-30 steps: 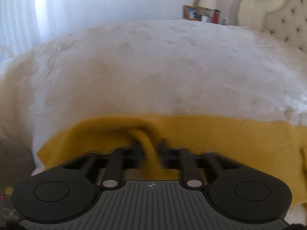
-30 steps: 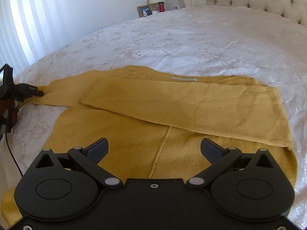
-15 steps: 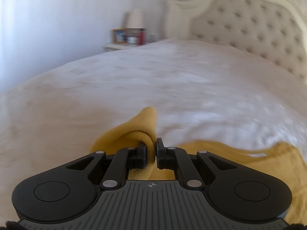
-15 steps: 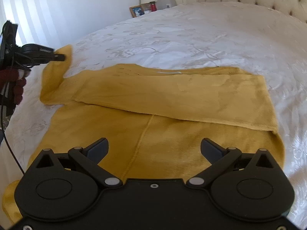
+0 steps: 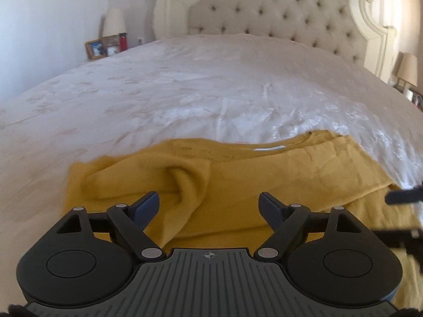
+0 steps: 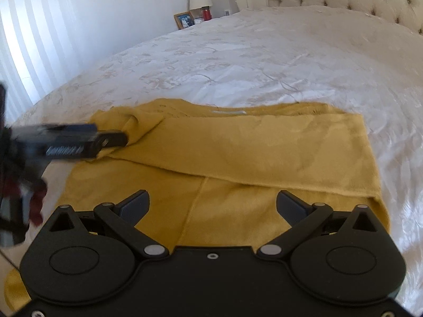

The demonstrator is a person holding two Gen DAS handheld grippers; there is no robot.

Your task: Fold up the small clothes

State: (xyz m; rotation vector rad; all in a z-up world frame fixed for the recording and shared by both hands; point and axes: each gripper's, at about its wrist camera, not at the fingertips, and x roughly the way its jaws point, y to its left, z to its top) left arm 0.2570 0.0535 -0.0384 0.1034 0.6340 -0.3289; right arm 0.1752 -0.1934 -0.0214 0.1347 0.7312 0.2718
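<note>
We judged the yellow sweater (image 5: 264,185) soft, light and floppy. Our left gripper (image 5: 208,206) had just spread, the bunched sleeve (image 5: 185,182) lying loose between its fingers, and our right gripper (image 6: 212,206) stood spread over the hem. Best pinched at an edge.

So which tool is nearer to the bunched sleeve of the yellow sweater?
Left. The left tool is open right over the bunched sleeve; the right tool is open above the sweater's lower part, farther away.

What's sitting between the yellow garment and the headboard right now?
Nothing but bare white bedspread. In the left wrist view it runs unbroken from the far edge of the yellow garment to the tufted headboard; the right wrist view shows the same.
</note>
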